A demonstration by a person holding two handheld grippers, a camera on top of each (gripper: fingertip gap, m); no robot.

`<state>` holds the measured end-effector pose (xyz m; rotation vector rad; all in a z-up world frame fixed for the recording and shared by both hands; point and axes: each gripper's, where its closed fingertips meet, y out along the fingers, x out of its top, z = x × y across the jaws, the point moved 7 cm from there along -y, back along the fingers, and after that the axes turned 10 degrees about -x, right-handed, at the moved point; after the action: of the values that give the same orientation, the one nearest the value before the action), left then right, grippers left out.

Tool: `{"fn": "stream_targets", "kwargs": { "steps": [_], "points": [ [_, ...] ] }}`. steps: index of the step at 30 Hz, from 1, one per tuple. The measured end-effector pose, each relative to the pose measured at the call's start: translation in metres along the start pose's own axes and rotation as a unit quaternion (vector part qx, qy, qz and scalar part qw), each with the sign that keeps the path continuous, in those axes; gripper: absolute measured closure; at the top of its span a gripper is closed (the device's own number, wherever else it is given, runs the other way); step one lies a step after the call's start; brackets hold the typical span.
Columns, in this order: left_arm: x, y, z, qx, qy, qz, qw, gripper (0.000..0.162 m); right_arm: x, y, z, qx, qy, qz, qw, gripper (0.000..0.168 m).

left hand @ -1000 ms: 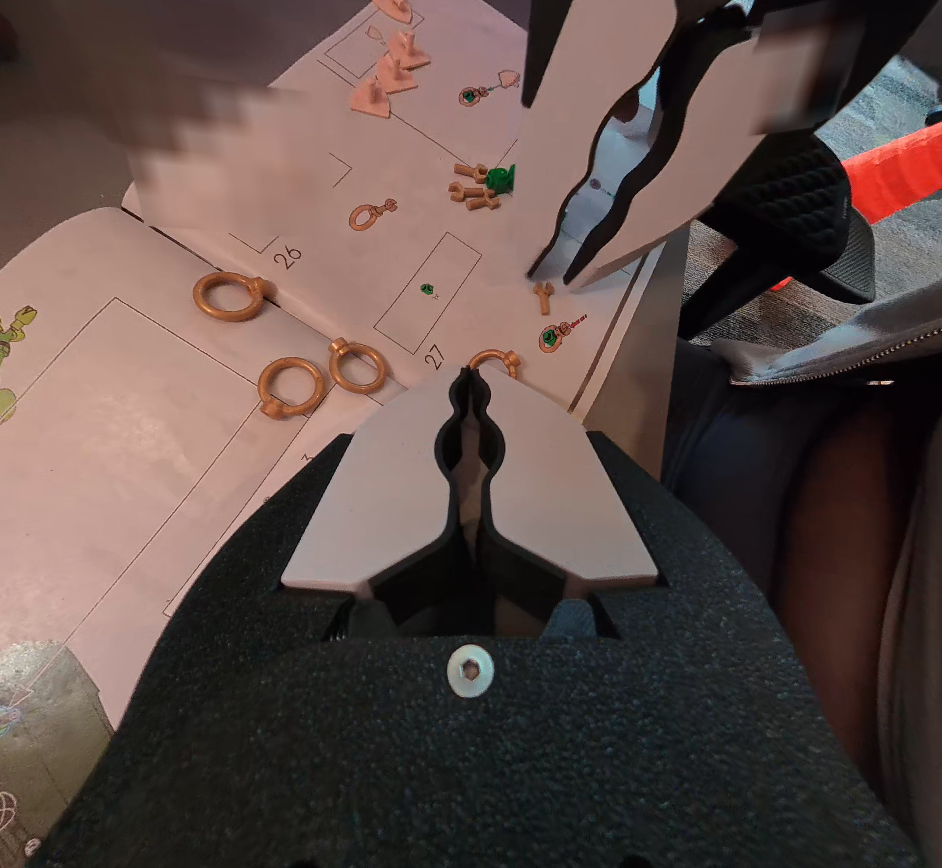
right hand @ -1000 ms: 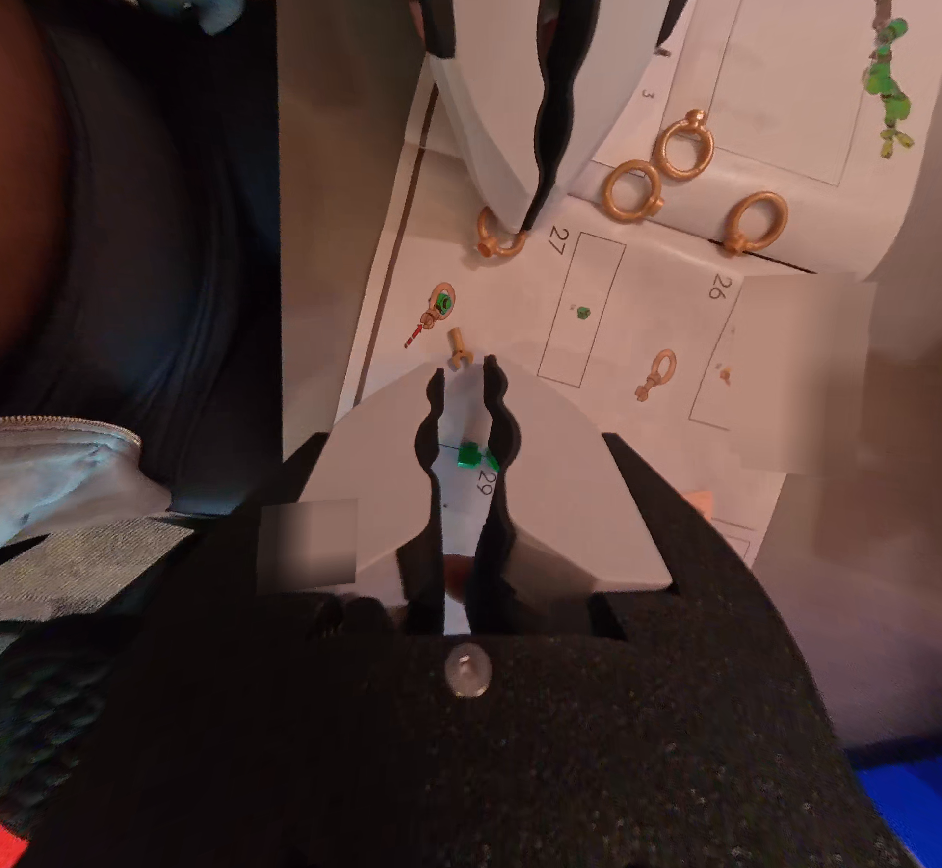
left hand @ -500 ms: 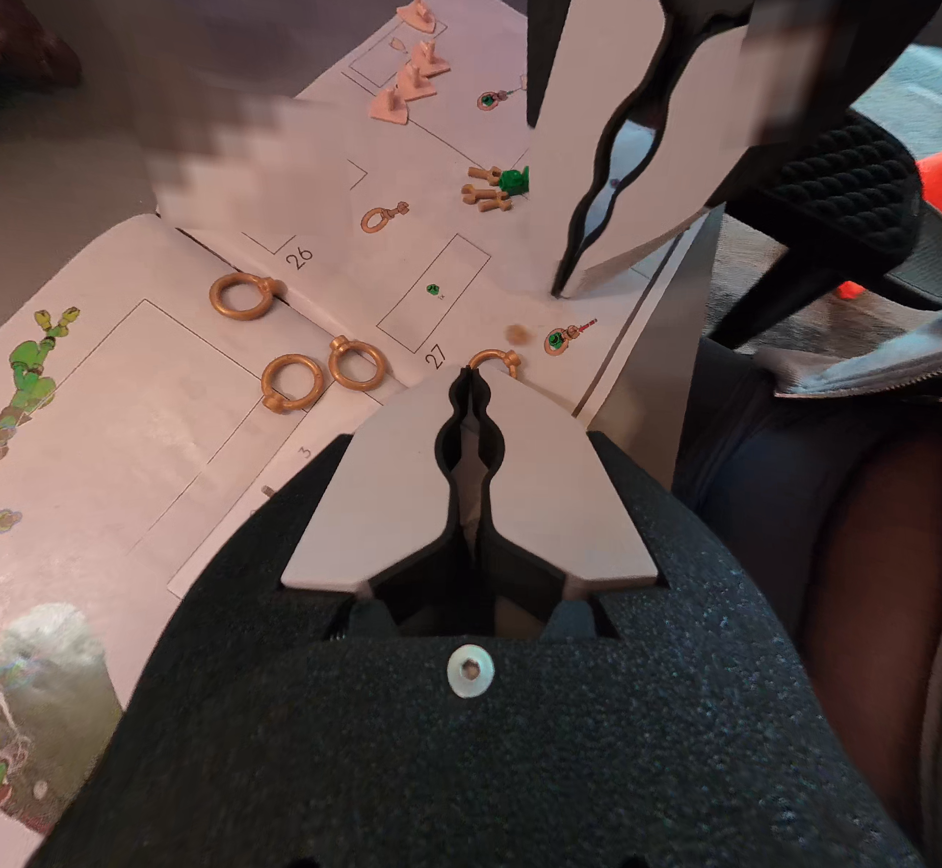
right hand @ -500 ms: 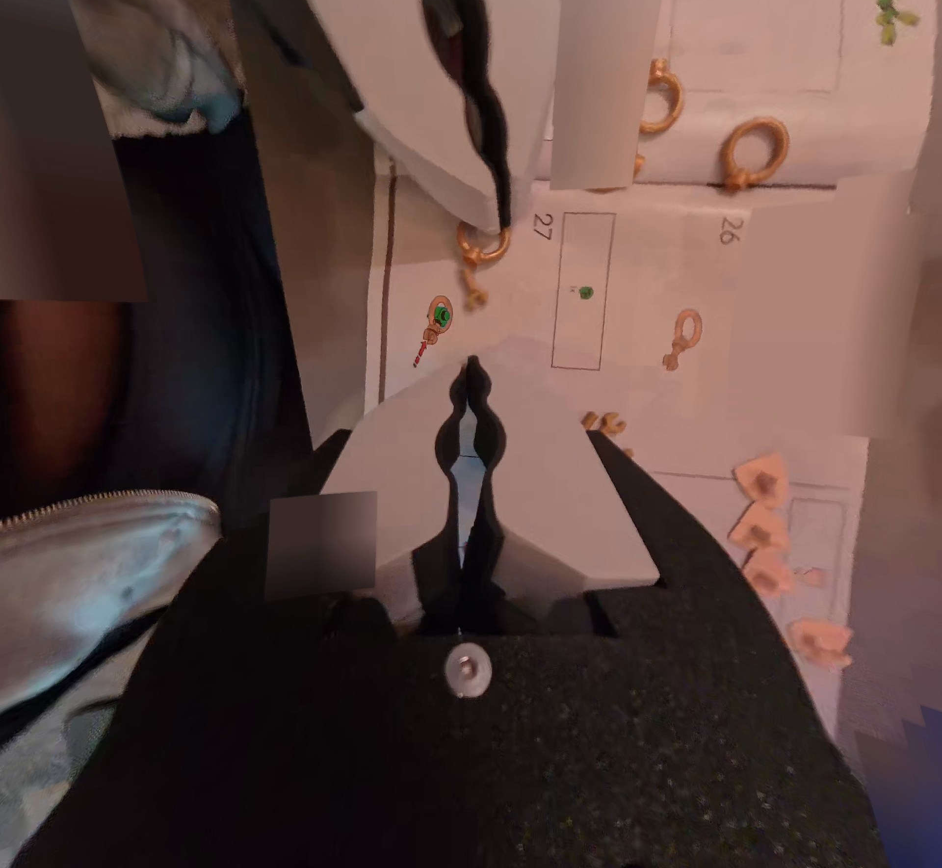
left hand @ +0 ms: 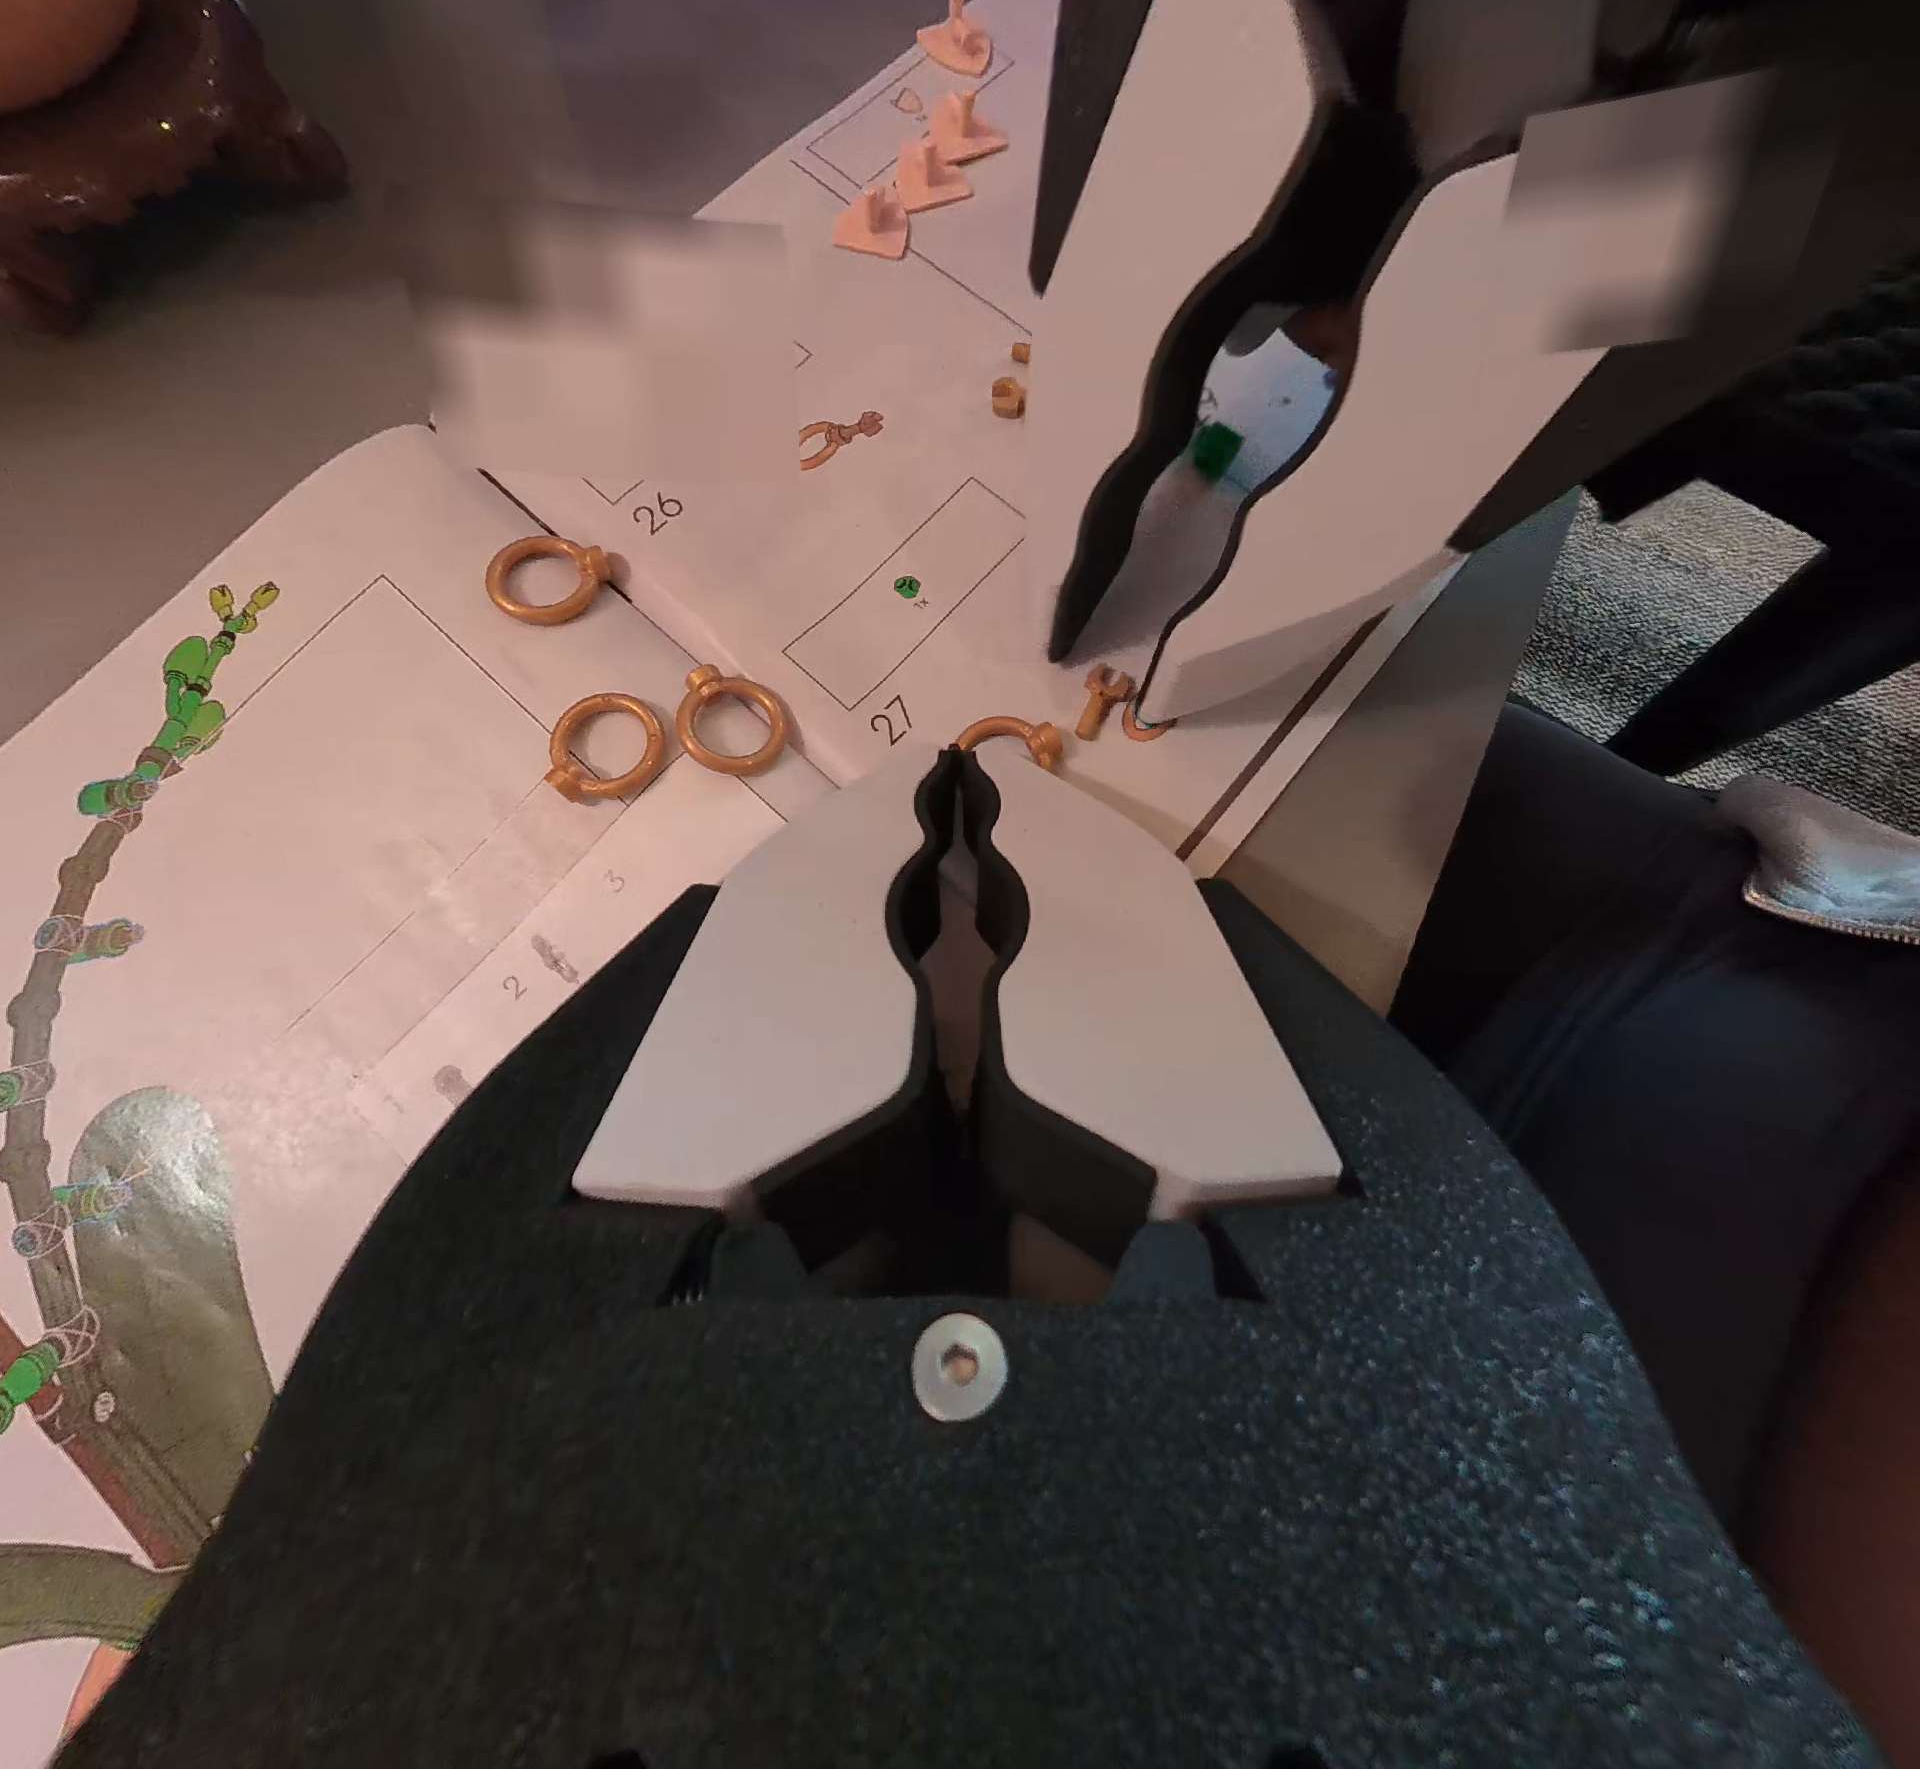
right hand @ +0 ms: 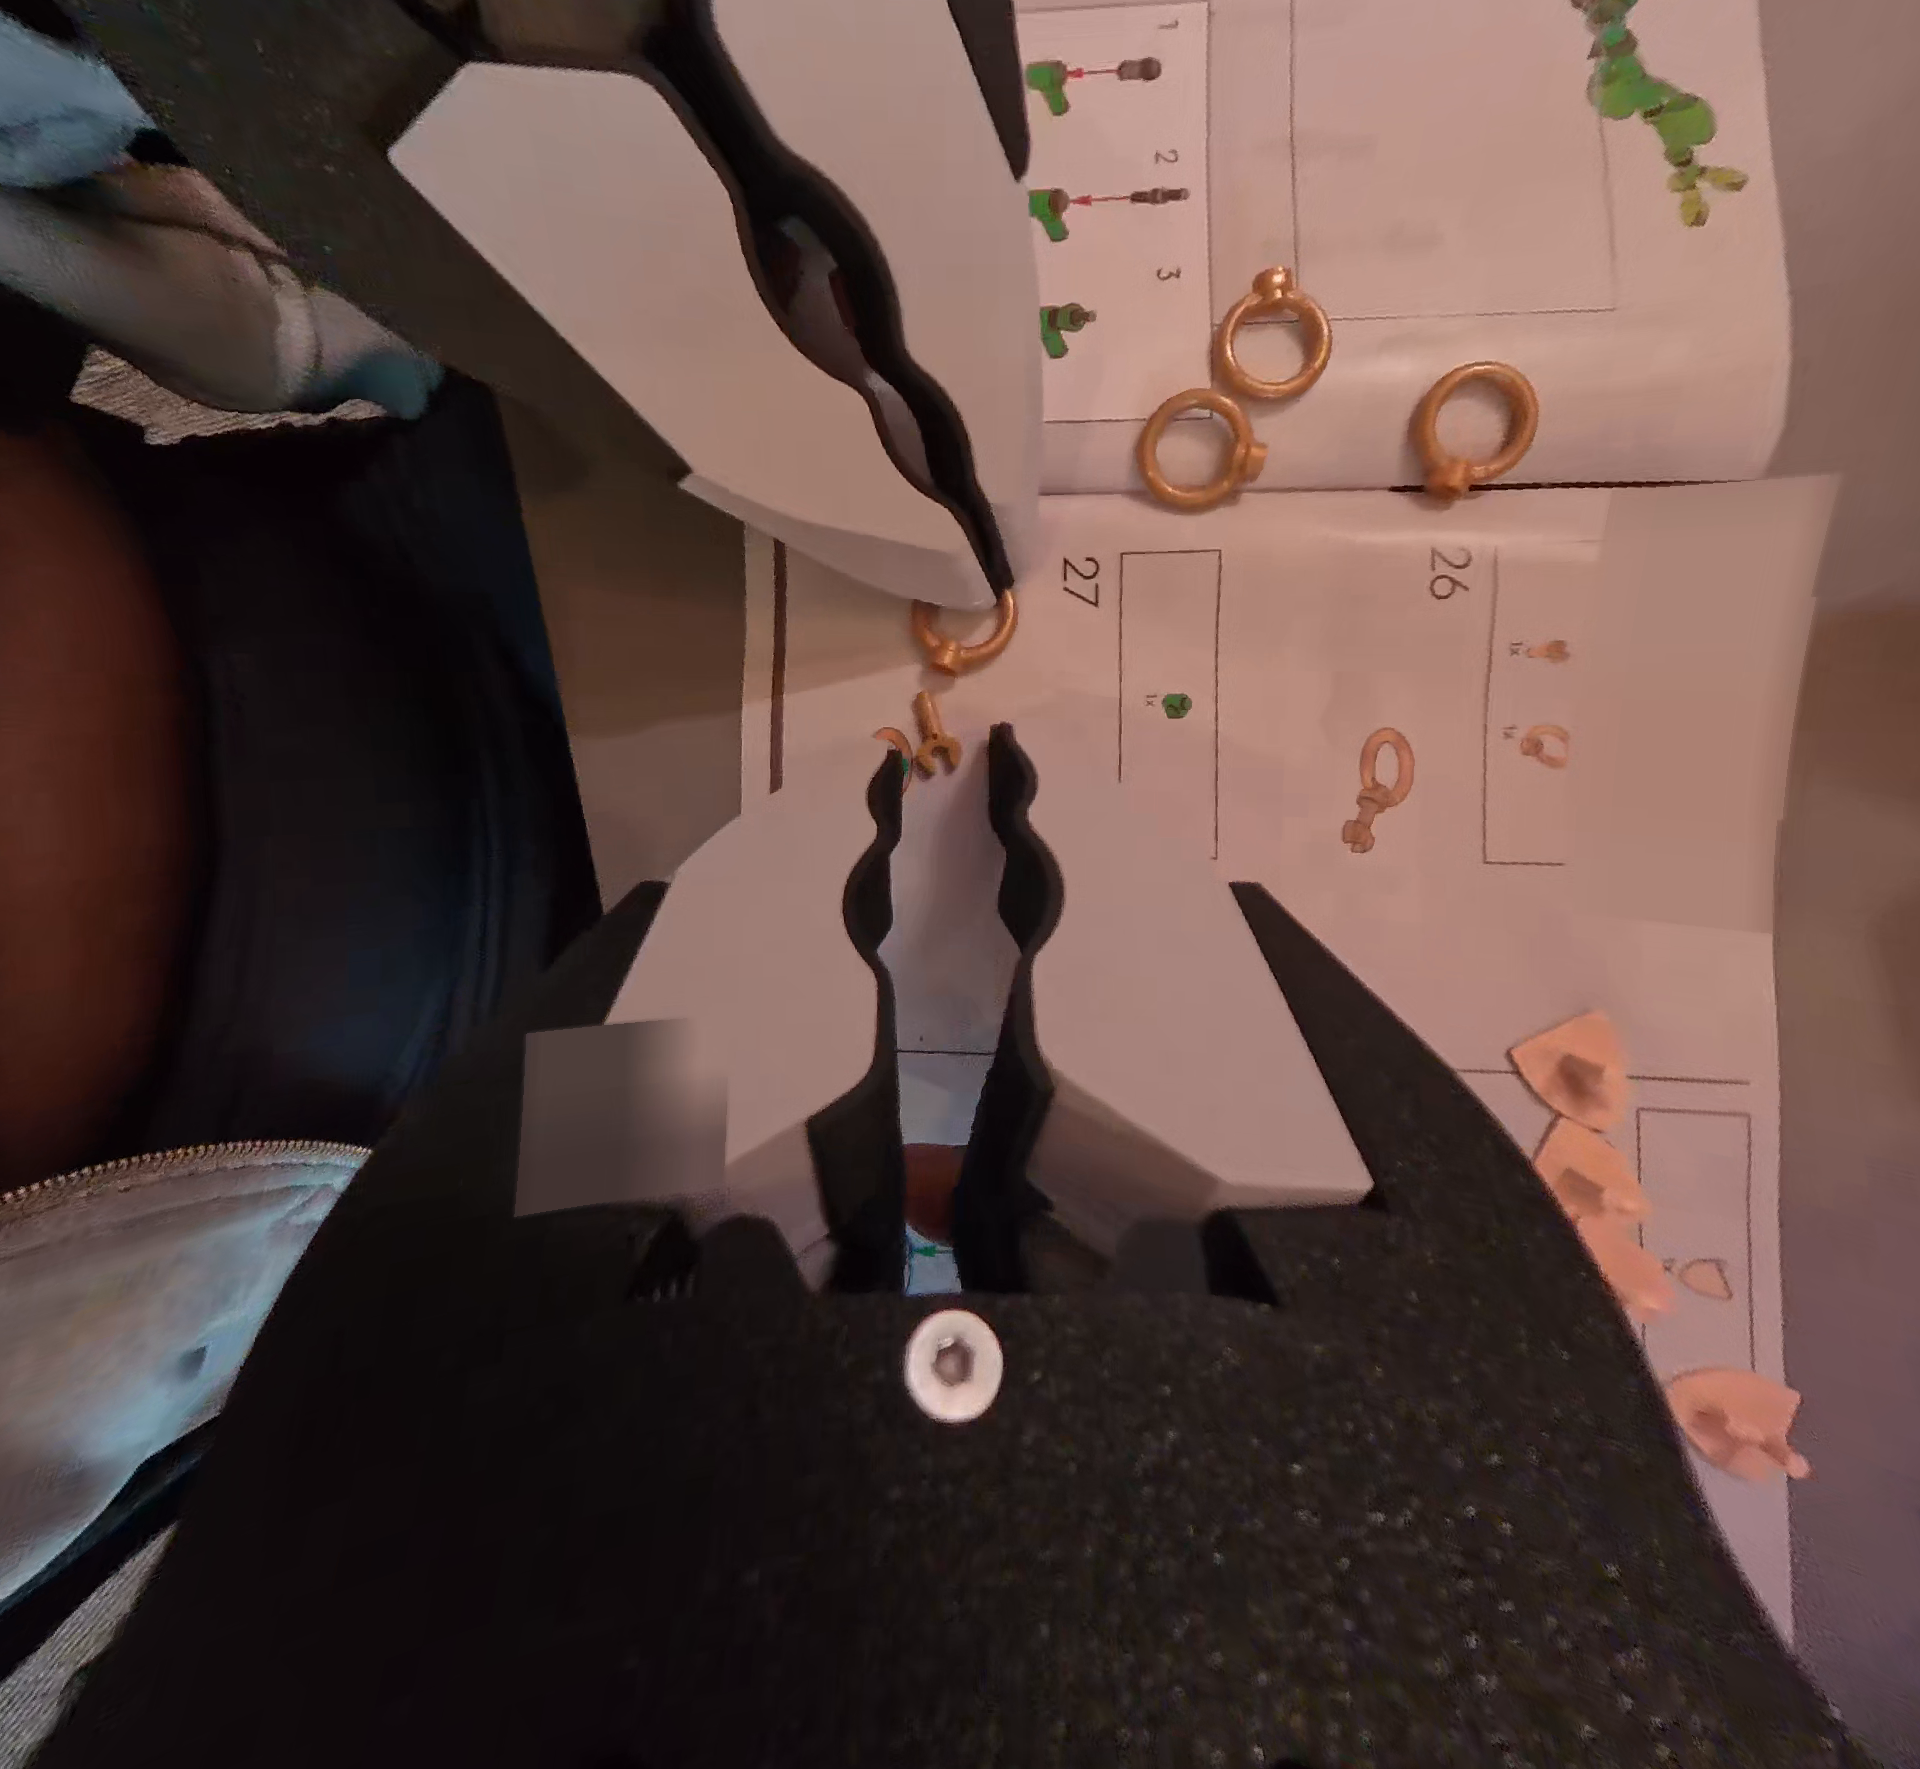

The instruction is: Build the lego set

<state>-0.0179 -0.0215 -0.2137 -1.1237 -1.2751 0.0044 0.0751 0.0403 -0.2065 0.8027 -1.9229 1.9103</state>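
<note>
Lying open across the middle of both views, the booklet [left hand: 343, 846] carries the loose lego pieces. Three gold rings [left hand: 613, 745] sit free near its fold at centre left of the left wrist view, each a plain hoop with a small knob on the rim. A fourth ring [right hand: 961, 636] lies at upper centre of the right wrist view, with the left gripper [right hand: 992, 576] pressed shut, its tips touching that ring's rim; whether it truly pinches the ring I cannot tell. Just below the ring lies a tiny gold clip [right hand: 928, 737], a short stem ending in a c-shaped claw. The right gripper [right hand: 943, 751] stands with its jaws partly apart, tips down on the page around the clip's claw end, holding nothing. In the left wrist view the same clip [left hand: 1101, 696] shows just beside the right gripper's tips at centre right. Pale pink shield-shaped pieces [left hand: 925, 176], each with a peg standing up from it, cluster at upper centre of that view. A small green piece [left hand: 1214, 452] shows through the gap of the right gripper
</note>
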Motion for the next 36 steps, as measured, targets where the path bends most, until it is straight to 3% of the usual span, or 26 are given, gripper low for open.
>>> {"fn": "stream_targets", "kwargs": {
  "steps": [7,19,28,32,36],
  "points": [
    [0.000,0.001,-0.001,0.011,-0.003,-0.001,1.000,0.161,0.001,0.001,-0.002,0.017,0.003,0.004,1.000,0.161],
    [-0.001,0.001,-0.006,0.044,0.008,0.001,0.999,0.161,-0.009,-0.002,0.013,-0.065,0.115,-0.051,0.990,0.163],
    [-0.001,0.001,-0.007,0.055,0.013,0.002,0.998,0.162,-0.015,-0.007,0.018,-0.092,0.193,-0.037,0.976,0.164],
    [-0.001,0.001,-0.007,0.057,0.016,0.003,0.998,0.162,-0.011,-0.013,0.016,-0.100,0.138,-0.060,0.984,0.156],
    [0.000,0.001,-0.007,0.057,0.016,0.003,0.998,0.162,-0.007,-0.008,0.011,-0.070,0.105,-0.016,0.992,0.151]
  ]
}}
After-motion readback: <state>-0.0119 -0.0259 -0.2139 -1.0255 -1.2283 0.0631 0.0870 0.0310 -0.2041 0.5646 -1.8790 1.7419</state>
